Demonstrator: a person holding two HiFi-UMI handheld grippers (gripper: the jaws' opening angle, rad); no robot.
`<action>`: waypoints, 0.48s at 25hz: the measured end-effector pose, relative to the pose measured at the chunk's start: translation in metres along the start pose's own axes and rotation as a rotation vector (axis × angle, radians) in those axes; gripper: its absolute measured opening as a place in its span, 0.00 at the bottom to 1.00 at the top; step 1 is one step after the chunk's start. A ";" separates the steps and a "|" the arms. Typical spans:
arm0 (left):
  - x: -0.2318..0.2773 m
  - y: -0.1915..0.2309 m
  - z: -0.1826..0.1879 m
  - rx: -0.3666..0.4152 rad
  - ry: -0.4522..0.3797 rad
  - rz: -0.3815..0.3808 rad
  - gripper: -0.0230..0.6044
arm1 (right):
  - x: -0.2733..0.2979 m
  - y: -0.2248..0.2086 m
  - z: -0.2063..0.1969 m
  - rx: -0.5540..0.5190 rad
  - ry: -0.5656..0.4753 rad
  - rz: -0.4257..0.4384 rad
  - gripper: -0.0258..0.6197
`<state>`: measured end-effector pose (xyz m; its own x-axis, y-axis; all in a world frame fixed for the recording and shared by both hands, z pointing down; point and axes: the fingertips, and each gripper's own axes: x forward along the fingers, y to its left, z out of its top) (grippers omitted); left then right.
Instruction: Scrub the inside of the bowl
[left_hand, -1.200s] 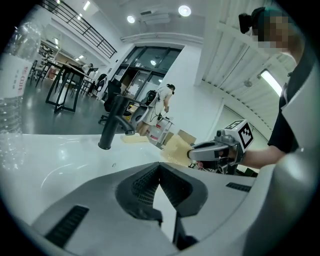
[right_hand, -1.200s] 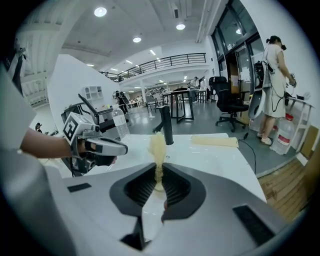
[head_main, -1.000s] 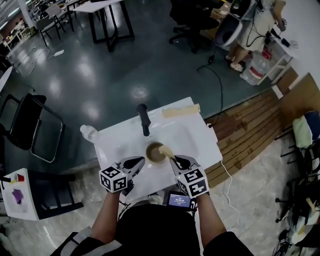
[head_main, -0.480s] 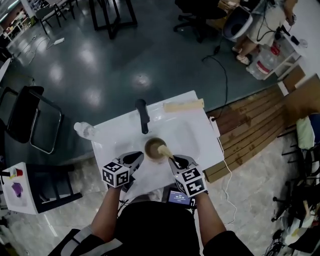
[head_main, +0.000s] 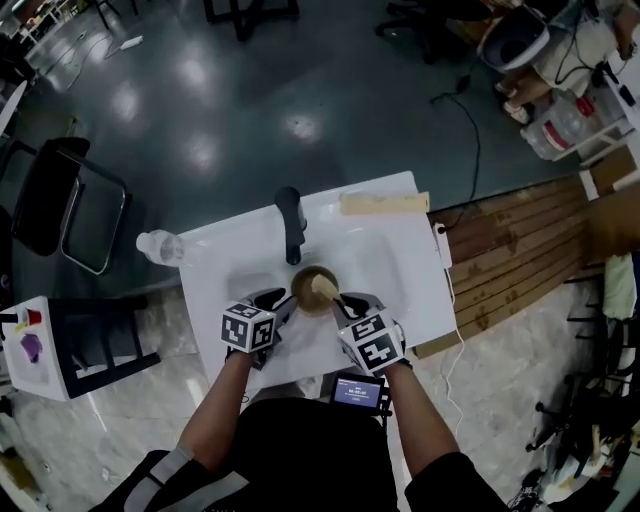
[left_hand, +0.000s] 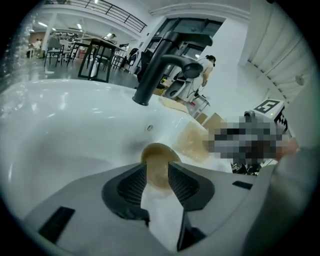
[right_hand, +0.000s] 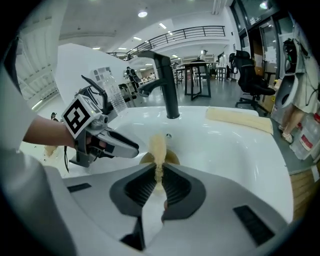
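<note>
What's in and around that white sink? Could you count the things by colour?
Tan: 3 (bowl, sponge in the right gripper, flat strip)
Black: 1 (faucet)
Clear: 1 (bottle)
Total: 5

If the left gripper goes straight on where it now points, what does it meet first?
The left gripper would probably meet the bowl first; its fingers have just been opening, nothing gripped between them.

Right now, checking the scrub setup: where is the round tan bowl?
Head view, centre: the round tan bowl sits in the white sink, just below the black faucet.
</note>
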<state>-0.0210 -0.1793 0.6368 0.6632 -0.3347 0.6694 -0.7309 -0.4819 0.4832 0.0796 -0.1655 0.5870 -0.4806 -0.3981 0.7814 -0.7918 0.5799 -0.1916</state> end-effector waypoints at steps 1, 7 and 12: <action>0.004 0.002 -0.001 -0.004 0.015 0.008 0.22 | 0.007 -0.001 0.000 -0.008 0.017 0.008 0.10; 0.024 0.014 -0.014 -0.005 0.102 0.061 0.22 | 0.048 -0.002 -0.010 -0.092 0.111 0.051 0.10; 0.037 0.020 -0.017 -0.019 0.133 0.074 0.22 | 0.073 -0.005 -0.010 -0.224 0.173 0.056 0.10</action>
<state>-0.0133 -0.1874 0.6810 0.5811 -0.2580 0.7719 -0.7810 -0.4436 0.4396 0.0528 -0.1902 0.6512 -0.4345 -0.2454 0.8666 -0.6538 0.7477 -0.1160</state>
